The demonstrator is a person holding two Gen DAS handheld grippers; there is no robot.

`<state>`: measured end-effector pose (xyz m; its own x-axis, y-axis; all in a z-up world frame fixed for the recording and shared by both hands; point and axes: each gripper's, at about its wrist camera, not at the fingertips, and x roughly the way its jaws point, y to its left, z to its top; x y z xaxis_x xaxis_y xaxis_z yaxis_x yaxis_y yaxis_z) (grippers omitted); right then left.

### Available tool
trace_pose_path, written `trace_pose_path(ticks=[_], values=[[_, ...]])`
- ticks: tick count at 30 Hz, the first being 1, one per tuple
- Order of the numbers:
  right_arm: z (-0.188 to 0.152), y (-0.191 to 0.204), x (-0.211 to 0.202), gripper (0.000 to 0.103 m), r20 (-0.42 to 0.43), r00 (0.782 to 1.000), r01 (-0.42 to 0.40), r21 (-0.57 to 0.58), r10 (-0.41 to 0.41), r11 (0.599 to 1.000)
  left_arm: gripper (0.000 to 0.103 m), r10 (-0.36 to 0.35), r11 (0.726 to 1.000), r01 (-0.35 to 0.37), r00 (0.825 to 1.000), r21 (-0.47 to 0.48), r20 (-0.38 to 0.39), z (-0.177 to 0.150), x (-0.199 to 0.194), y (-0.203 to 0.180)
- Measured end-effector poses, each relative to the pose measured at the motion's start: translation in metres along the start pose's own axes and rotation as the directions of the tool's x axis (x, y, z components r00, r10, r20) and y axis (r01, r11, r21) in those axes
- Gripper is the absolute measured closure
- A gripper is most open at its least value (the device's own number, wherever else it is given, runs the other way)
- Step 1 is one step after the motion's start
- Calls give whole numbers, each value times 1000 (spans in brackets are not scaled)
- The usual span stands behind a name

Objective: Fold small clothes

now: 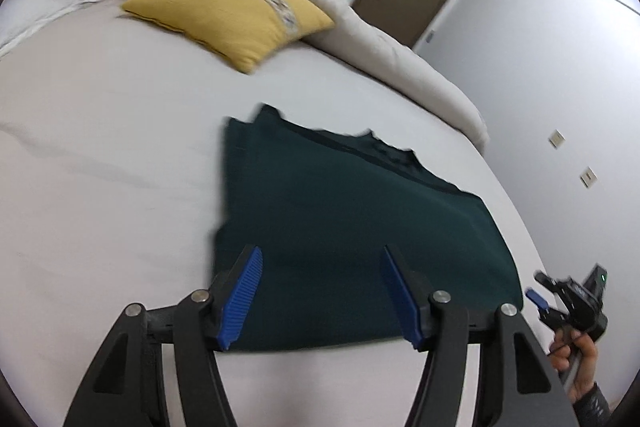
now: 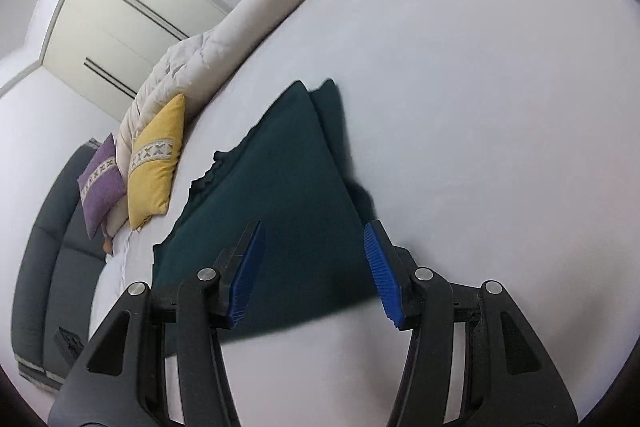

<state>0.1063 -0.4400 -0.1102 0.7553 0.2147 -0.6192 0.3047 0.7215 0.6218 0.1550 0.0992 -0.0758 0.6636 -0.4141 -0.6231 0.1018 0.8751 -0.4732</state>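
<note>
the big white bed (image 1: 100,167) spreads out under both tongs. far past them a rolled cream blanket (image 1: 360,27) and a yellow pillow (image 1: 228,11) lie pushed back, i think to leave room for folding. the dark green cloth (image 1: 340,227) lies flat just in front of the tongs, already folded over, its near edge between the blue tips. the left tongs (image 1: 322,291) are wide and hold nothing. the right tongs (image 2: 314,271) are wide too, hanging over its near corner. i see no words to read anywhere.
</note>
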Motion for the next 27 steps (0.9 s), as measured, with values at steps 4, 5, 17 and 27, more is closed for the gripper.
trace_pose_path(ticks=[4,5,17,27], values=[[29,-14,22,53,-16,1000,8,47,-7,999,40,-17,999,18,999,34,-33,3,29,-28],[36,-19,34,53,-32,999,7,64,-5,998,40,-25,998,27,999,50,-38,5,39,-38],[58,0,127,69,-167,982,-81,61,90,995,40,-36,992,53,989,116,-143,12,136,-79],[49,41,127,90,-126,982,133,-84,-143,988,42,-68,989,85,989,123,-133,4,137,-70]])
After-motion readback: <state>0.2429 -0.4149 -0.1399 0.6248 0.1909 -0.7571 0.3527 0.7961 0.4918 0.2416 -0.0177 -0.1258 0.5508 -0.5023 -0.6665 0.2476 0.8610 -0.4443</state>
